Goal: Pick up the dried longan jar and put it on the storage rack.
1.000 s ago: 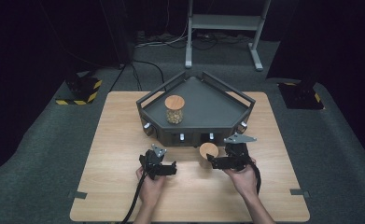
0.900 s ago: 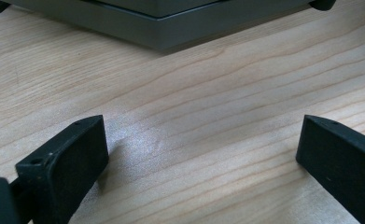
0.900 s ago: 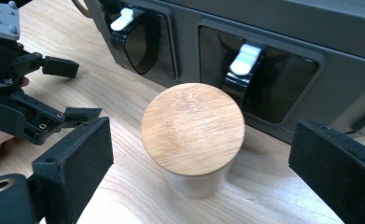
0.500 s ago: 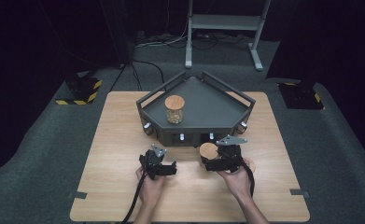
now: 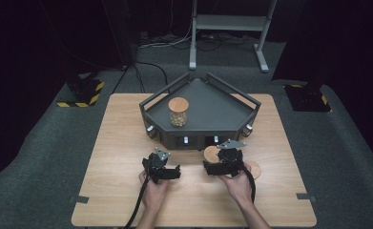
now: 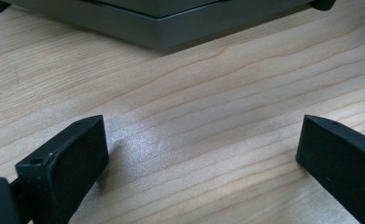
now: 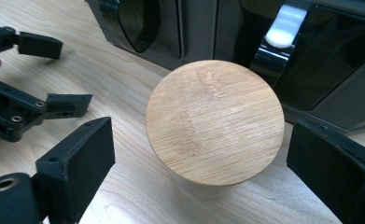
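We see the right gripper (image 5: 212, 164) on the wooden table (image 5: 122, 143), just in front of the dark tray (image 5: 212, 114). Its jaws are wide apart, one on each side of a jar with a round wooden lid (image 7: 215, 121), and the pads do not touch it. The jaws have just been closing a little, with the jar between them. In the high view this jar (image 5: 211, 153) stands on the table close to the front wall of the tray. A second jar with the same lid (image 5: 178, 111) stands inside the tray, on its left part. Our left gripper (image 5: 173, 172) rests low over the bare table, jaws spread with nothing between them. From the right gripper view, the left gripper (image 7: 54, 74) is nearby at the left.
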A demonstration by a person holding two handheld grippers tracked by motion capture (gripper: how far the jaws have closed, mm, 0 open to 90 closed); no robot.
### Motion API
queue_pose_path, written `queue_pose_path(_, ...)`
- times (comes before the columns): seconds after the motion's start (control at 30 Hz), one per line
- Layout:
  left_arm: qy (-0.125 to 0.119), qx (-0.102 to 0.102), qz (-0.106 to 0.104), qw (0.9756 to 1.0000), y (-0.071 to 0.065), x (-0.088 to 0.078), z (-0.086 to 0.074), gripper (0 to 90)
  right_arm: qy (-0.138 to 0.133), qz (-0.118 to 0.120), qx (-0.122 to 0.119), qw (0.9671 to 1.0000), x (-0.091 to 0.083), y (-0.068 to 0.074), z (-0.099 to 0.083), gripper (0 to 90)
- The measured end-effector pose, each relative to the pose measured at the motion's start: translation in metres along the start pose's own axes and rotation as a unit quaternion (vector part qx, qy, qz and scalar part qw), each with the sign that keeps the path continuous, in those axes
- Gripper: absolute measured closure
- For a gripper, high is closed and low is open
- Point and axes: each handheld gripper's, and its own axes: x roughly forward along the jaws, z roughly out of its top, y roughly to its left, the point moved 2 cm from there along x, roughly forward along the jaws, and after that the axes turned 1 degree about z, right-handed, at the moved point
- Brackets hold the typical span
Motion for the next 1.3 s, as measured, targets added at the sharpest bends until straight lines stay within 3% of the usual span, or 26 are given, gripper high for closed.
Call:
queue_pose_path(0.77, 0.000, 0.000, 0.000, 1.0000, 0.000, 0.000, 0.000, 2.2, 0.021, -0.015, 0.007, 0.9996, 0.020, 0.007, 0.000, 8.1)
queue_pose_path(1.3, 0.000, 0.000, 0.000, 1.0000, 0.000, 0.000, 0.000, 2.2, 0.020, -0.034, 0.012, 0.9991, 0.027, 0.011, 0.000, 20.3)
